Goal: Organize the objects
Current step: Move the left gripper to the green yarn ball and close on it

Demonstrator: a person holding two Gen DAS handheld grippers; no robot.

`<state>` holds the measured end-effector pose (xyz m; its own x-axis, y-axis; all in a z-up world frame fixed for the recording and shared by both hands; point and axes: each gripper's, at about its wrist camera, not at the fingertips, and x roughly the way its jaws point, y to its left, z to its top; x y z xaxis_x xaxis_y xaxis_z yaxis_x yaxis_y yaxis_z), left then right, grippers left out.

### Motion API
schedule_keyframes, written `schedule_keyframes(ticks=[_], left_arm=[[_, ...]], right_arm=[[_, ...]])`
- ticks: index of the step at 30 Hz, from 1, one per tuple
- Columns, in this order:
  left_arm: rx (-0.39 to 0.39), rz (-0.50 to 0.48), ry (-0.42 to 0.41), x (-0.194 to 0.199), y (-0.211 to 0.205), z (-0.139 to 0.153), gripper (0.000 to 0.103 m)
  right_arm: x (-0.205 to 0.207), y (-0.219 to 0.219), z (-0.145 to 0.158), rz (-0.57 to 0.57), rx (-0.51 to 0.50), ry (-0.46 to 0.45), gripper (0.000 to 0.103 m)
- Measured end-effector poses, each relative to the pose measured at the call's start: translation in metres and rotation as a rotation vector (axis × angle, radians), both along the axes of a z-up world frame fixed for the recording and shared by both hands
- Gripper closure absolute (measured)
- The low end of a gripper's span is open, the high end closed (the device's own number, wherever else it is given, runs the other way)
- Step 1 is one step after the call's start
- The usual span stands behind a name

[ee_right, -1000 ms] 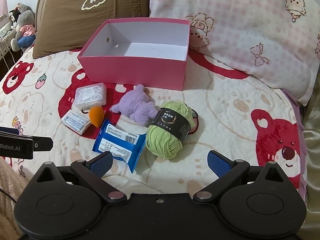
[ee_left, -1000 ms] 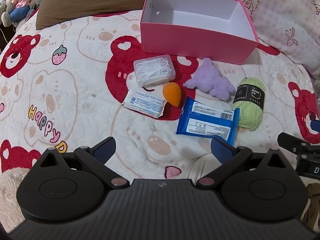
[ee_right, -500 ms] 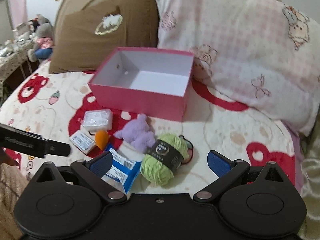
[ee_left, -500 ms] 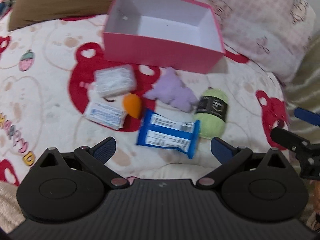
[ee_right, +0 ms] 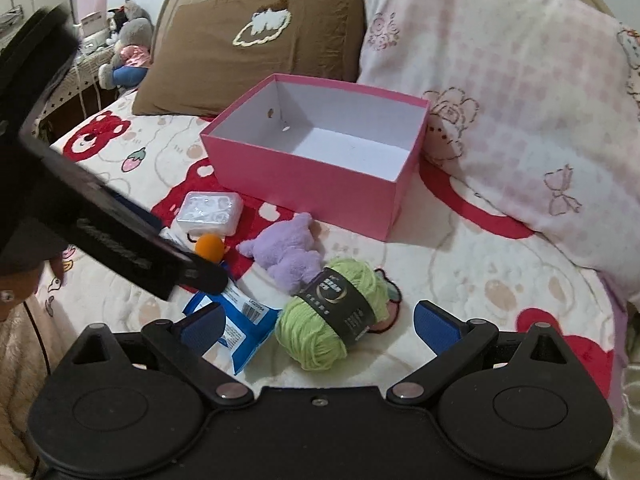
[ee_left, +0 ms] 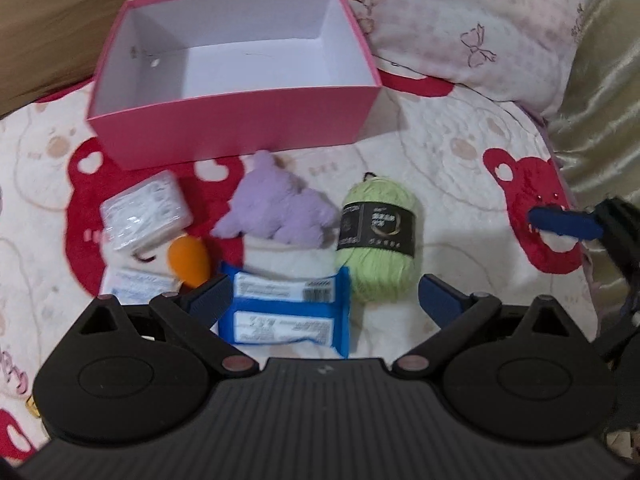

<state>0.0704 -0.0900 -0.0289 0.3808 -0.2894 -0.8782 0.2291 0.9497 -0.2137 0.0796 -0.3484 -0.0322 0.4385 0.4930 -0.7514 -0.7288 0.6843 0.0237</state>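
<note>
**Bedspread inspection: six loose items, box empty, both claws spread**

Bedding with a red bear print [ee_left: 460, 184] fills both views, with a brown pillow [ee_right: 256, 40] and a pink checked pillow [ee_right: 500, 92] at the top. An open pink cardboard box with a white interior [ee_left: 240, 120] sits in the upper centre of the left wrist view and holds nothing.

Left gripper [ee_left: 322, 294]: spread, nothing between its fingers. A flat blue plastic packet with white labels [ee_left: 286, 314] lies directly ahead, low in frame, between the two fingers. Its long axis runs left to right across the frame, crosswise to the approach; one short end faces the right finger.

Right gripper [ee_right: 318, 322]: spread, empty. A light green yarn skein with a black paper band [ee_right: 332, 312] lies just ahead between its fingers, its long axis running from lower left to upper right, towards the box.

Judgement: each claw is nearest its own item, and the packet looks the likelier first pick.

Remaining items, centre left in the left wrist view: purple plush toy [ee_left: 276, 212], orange teardrop sponge [ee_left: 188, 258], clear plastic case [ee_left: 146, 210], and white wrapped packet [ee_left: 134, 286].
</note>
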Motion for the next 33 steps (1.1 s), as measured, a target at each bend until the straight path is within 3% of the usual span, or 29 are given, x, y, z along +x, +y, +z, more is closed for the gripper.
schedule_keyframes(ticks=[7, 13, 18, 27, 31, 33], left_arm=[[-0.028, 0.003, 0.025, 0.016, -0.014, -0.023, 0.005], [-0.054, 0.01, -0.061, 0.021, -0.017, -0.041, 0.02], [-0.12, 0.001, -0.068, 0.026, -0.014, -0.055, 0.03], [-0.186, -0.003, -0.069, 0.03, -0.016, -0.077, 0.03], [-0.293, 0.011, -0.054, 0.033, -0.011, -0.089, 0.03], [-0.307, 0.025, -0.019, 0.034, -0.01, -0.095, 0.03]], right_arm=[[0.016, 0.005, -0.028, 0.015, 0.064, 0.104, 0.003], [0.026, 0.011, -0.053, -0.007, 0.087, 0.155, 0.004], [0.031, 0.014, -0.074, -0.032, 0.098, 0.17, 0.004], [0.04, 0.015, -0.099, -0.071, 0.115, 0.222, 0.004], [0.045, 0.012, -0.108, -0.106, 0.145, 0.251, 0.004], [0.048, 0.009, -0.114, -0.121, 0.157, 0.278, 0.009]])
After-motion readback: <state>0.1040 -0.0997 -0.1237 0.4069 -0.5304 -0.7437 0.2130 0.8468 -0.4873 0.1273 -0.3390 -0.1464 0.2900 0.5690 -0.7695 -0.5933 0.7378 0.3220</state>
